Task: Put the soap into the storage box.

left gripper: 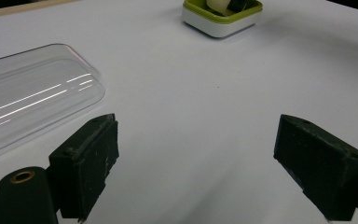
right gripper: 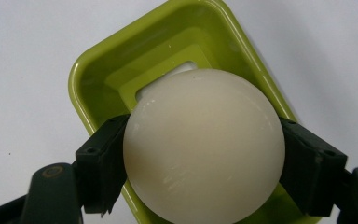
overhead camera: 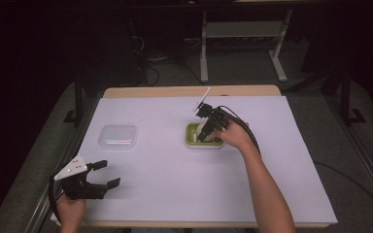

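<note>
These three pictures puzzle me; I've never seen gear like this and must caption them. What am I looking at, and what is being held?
A person sits at a table covered with white paper, holding a hand-held two-jaw gripper in each hand. The high view looks down from above; the other two come from cameras riding on each gripper. The right gripper clamps a cream-white ball over a green tray with a white base. The left gripper hovers open near the front edge, holding nothing. A clear plastic lid lies flat on the paper ahead of it.
</note>
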A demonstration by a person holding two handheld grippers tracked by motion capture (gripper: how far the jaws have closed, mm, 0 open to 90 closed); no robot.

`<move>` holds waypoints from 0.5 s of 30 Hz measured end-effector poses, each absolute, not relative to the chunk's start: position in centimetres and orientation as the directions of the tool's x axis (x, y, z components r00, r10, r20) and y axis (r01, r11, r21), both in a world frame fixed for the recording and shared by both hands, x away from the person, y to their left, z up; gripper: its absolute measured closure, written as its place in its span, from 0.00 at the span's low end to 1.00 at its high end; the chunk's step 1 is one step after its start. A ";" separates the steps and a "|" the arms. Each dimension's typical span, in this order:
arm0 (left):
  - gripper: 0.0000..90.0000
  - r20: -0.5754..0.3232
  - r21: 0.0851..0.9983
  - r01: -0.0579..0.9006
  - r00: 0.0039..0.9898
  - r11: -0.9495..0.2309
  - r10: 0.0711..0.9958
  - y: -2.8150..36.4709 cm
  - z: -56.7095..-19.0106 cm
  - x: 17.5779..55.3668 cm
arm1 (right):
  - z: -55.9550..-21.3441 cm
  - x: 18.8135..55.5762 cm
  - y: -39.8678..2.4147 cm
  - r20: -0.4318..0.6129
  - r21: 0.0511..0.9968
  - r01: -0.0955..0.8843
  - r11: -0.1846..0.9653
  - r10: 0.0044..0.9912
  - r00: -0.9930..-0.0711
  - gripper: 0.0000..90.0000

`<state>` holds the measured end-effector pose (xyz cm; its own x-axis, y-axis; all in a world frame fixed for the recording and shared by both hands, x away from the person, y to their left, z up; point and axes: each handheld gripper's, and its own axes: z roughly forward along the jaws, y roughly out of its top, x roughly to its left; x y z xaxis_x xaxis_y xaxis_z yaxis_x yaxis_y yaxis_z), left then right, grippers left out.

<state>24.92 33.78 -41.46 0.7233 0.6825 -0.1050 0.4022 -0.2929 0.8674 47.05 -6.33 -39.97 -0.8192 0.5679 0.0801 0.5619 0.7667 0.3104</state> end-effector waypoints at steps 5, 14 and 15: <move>0.15 -0.104 0.867 0.402 0.723 -0.293 0.683 33.8 -41.4 24.9 | -40.0 47.1 -6.3 0.082 0.310 0.559 0.769 0.564 -0.821 0.26; 0.15 -0.103 0.867 0.401 0.724 -0.295 0.682 33.8 -41.4 24.9 | -40.0 47.0 -6.3 0.080 0.310 0.559 0.769 0.564 -0.822 0.26; 0.15 -0.103 0.867 0.401 0.724 -0.295 0.682 33.8 -41.4 24.9 | -40.0 47.0 -6.3 0.080 0.310 0.559 0.769 0.564 -0.822 0.26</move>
